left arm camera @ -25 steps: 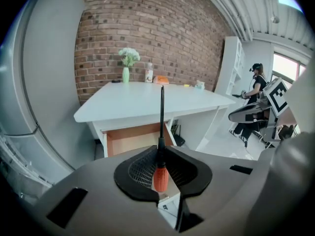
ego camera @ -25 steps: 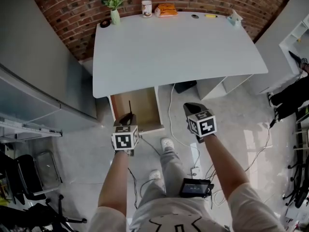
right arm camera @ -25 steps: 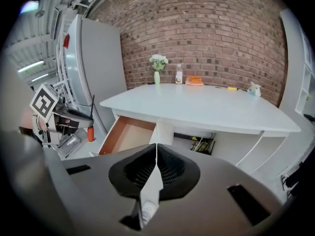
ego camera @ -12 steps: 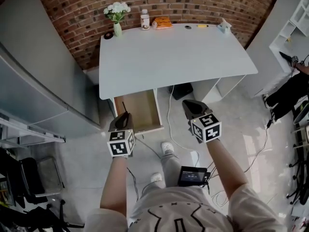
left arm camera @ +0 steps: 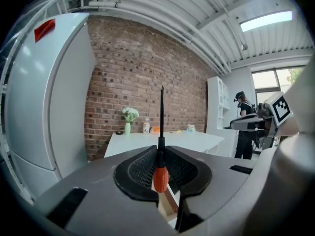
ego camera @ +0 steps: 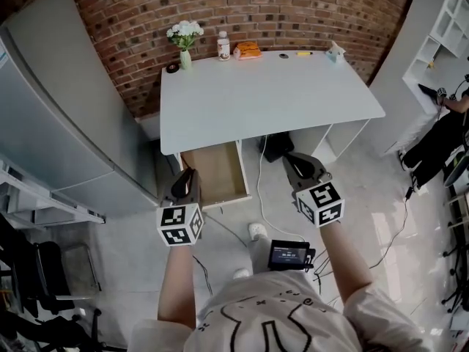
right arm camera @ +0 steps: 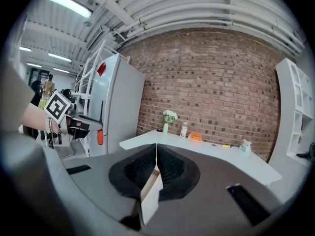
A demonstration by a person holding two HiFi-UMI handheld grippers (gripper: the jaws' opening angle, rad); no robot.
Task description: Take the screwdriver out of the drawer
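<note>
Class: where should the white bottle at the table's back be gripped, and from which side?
Probably around the bottle body, coming from the table front edge: it stands upright, the brick wall is close behind and an orange packet sits close beside it.

Shell of left gripper (left arm camera: 161,150): smooth matt grey plastic; its pads (left arm camera: 139,169) black, finely ribbed, rubbery. Between those jaws, screwdriver (left arm camera: 161,173): glossy orange plastic handle, dark matt metal shaft. On right gripper (right arm camera: 156,157), same matt grey shell and ribbed black pads. Just ahead of left gripper, drawer (ego camera: 217,169): bare pale wood inside. Beyond both, desk top (ego camera: 271,94): smooth matt white. Behind it, wall (ego camera: 293,13): rough red brick.
</note>
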